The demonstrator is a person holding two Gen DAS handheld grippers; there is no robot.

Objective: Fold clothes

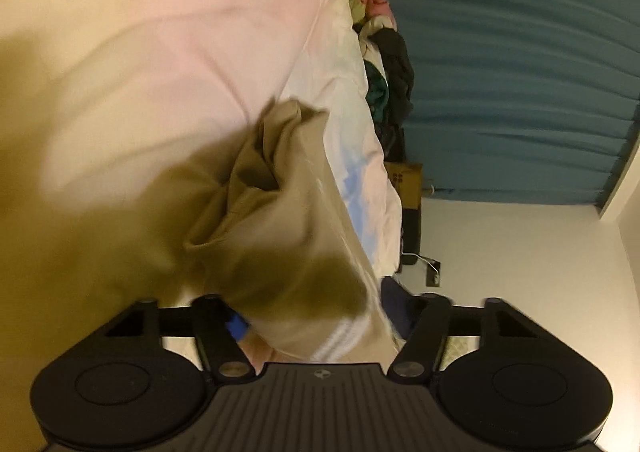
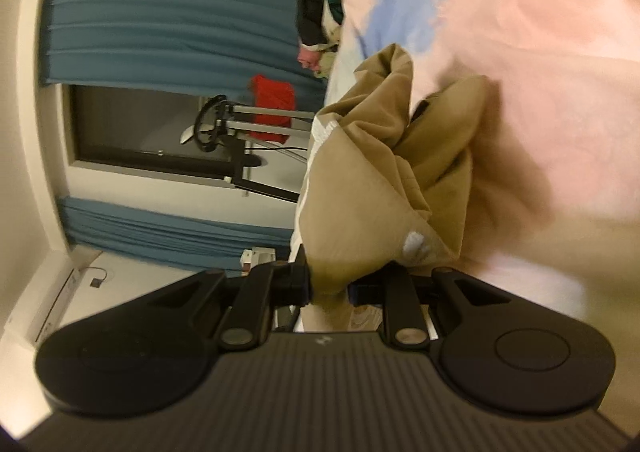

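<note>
Tan garment [image 2: 372, 188] pinched by right hand-held gripper [image 2: 329, 286] | left hand-held gripper [image 1: 316, 316] spread wide, cloth between | bed [image 1: 160, 52] | red cloth [image 2: 272, 108] on rack, right view.

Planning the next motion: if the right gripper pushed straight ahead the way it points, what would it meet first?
The right gripper would meet the tan garment first: its jaws are already shut on that cloth, which bunches directly ahead. Beyond it lies the pink bedding, though depth is hard to judge.
</note>
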